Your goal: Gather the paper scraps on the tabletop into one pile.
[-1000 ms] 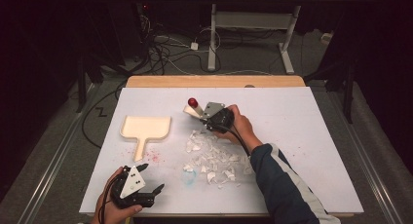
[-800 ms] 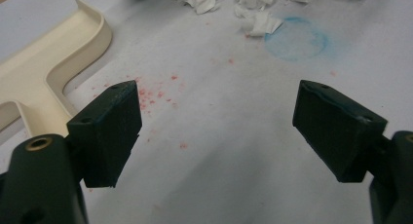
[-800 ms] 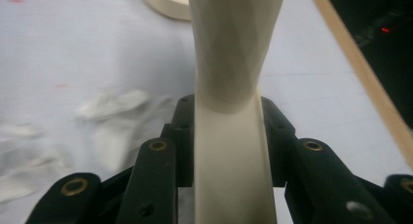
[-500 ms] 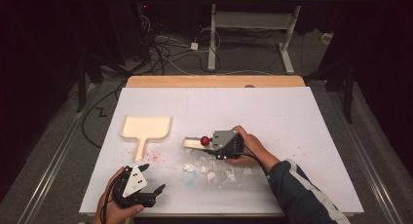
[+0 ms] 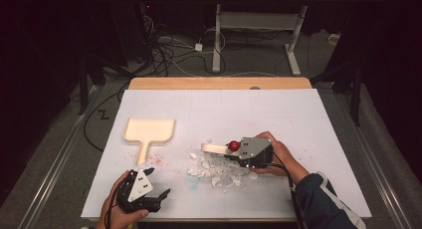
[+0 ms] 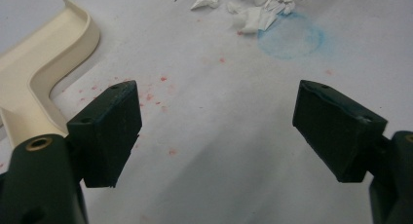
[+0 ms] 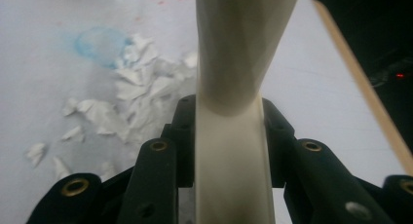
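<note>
White paper scraps (image 5: 217,168) lie heaped mid-table, none in dustpan (image 5: 149,130) yet. Your right gripper (image 5: 234,150) pinches cream brush (image 7: 234,73) beside heap. Your left gripper (image 5: 155,185) idles, jaws spread, dustpan ungrasped. Sweeping left.

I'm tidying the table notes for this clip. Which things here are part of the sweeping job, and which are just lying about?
In the job:
- brush, clamped in the right gripper
- paper scraps
- dustpan
- left gripper, open near the dustpan handle

Lying about:
- cables on the floor
- desk frame behind
- blue ring stain
</note>
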`<state>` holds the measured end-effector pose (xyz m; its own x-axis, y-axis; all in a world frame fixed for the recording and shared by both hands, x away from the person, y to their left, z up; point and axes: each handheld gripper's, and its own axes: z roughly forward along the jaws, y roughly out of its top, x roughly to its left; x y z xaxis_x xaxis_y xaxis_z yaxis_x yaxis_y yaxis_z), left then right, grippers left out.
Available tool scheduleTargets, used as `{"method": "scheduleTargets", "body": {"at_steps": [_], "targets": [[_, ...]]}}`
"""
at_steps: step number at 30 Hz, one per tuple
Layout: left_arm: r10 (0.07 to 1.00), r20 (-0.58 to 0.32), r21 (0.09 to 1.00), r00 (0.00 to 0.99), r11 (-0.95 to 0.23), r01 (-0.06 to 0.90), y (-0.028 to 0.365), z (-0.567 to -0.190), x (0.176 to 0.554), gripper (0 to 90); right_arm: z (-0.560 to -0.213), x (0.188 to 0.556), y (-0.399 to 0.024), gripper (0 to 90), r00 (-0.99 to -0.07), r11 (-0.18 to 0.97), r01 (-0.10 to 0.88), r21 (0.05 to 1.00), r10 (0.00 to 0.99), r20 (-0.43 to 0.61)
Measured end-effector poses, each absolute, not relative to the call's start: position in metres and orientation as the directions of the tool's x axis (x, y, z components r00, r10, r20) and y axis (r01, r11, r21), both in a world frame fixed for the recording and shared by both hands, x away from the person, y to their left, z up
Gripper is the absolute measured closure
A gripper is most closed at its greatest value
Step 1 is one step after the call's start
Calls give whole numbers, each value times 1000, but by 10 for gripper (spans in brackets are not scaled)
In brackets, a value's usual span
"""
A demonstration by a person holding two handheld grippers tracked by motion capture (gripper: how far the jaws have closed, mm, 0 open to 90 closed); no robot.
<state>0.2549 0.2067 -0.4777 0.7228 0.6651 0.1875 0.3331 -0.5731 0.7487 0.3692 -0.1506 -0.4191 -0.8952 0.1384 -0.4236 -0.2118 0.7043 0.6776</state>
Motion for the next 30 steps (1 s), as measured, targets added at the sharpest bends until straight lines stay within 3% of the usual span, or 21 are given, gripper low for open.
{"method": "scheduleTargets", "body": {"at_steps": [7, 18, 27, 30], "targets": [[660, 199, 748, 724, -579, 323, 208, -478, 255, 173, -409, 372, -170, 684, -856, 664, -60, 745, 350, -381], [646, 217, 743, 732, -595, 305, 206, -476, 251, 173, -392, 354, -208, 683, -789, 665, 78, 742, 496, -362], [636, 242, 741, 733, -609, 284, 203, -473, 250, 173, -412, 346, -239, 684, -598, 590, 334, 736, 735, -318], [629, 244, 748, 738, -606, 269, 199, -471, 249, 180, -426, 349, -225, 684, -535, 611, 394, 687, 760, -369]]}}
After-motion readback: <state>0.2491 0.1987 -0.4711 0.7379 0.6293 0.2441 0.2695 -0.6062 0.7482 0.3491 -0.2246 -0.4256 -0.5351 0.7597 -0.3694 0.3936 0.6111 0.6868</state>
